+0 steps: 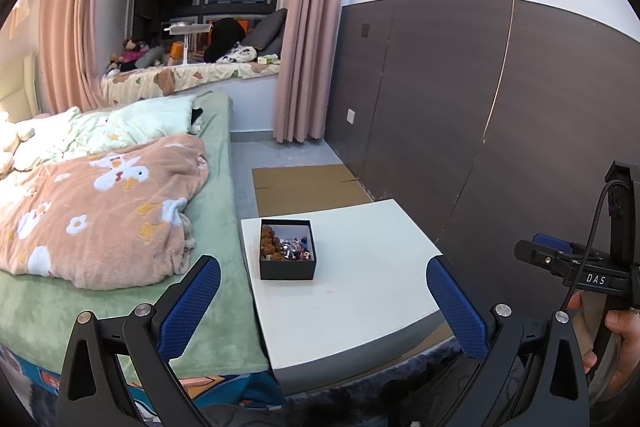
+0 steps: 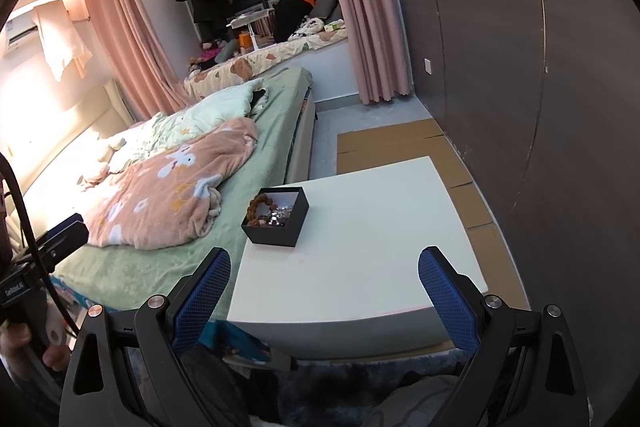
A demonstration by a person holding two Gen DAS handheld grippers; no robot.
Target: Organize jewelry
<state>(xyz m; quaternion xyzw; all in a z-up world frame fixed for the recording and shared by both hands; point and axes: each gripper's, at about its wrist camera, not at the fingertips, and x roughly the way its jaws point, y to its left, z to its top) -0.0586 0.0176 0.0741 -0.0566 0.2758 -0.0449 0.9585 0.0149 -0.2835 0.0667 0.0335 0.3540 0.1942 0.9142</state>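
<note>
A small black open box point(image 1: 286, 267) sits on a white low table point(image 1: 360, 267), near its left edge. It holds a brown bead bracelet point(image 1: 269, 242) and mixed shiny jewelry point(image 1: 294, 250). In the right wrist view the box point(image 2: 276, 225) shows the bracelet point(image 2: 257, 207) and silver pieces point(image 2: 277, 217) on the table point(image 2: 360, 259). My left gripper point(image 1: 323, 297) is open and empty, well short of the box. My right gripper point(image 2: 325, 287) is open and empty above the table's near edge.
A bed with a green sheet point(image 1: 120, 307) and pink blanket point(image 1: 100, 207) runs along the table's left side. Flat cardboard point(image 1: 304, 187) lies on the floor behind the table. A dark panelled wall point(image 1: 480, 107) stands on the right.
</note>
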